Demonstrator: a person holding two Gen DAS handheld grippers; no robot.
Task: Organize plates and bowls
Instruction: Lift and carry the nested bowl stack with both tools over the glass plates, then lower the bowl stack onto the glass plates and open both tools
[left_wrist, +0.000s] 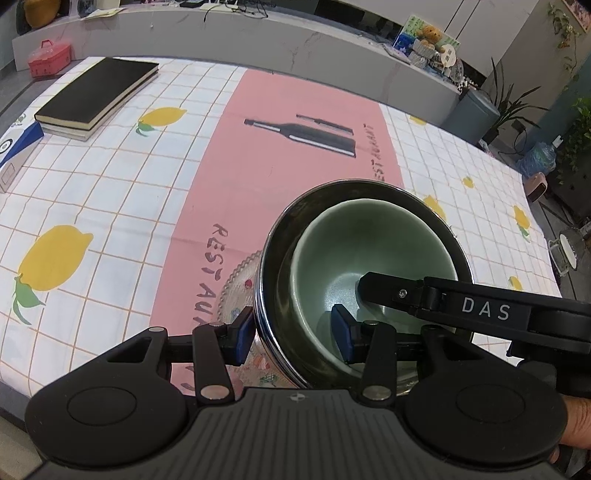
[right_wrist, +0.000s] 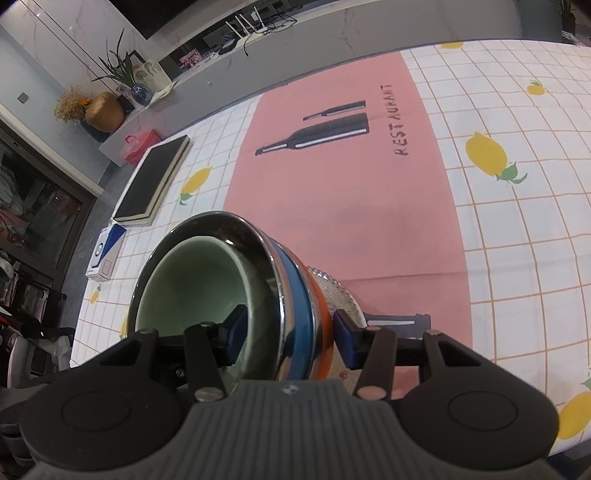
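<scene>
Pale green ceramic bowl (left_wrist: 369, 258) nested inside shiny steel bowl (left_wrist: 280, 236) on beaded clear glass plate (left_wrist: 236, 280), left gripper (left_wrist: 291, 332) and right gripper (right_wrist: 288, 334) both straddling the stacked rims, grip firmness unclear.

It looks like a lived-in home, a dining corner opening onto a living room. The table wears a lemon-print tablecloth (left_wrist: 110, 192) with a pink "RESTAURANT" panel, and black notebooks (left_wrist: 98, 92) lie stacked at one end. Behind it runs a marble-look ledge (left_wrist: 229, 33) holding a teddy bear (left_wrist: 430, 35), with potted plants (right_wrist: 118, 70) and a straw-coloured vase (right_wrist: 104, 111) nearby.
</scene>
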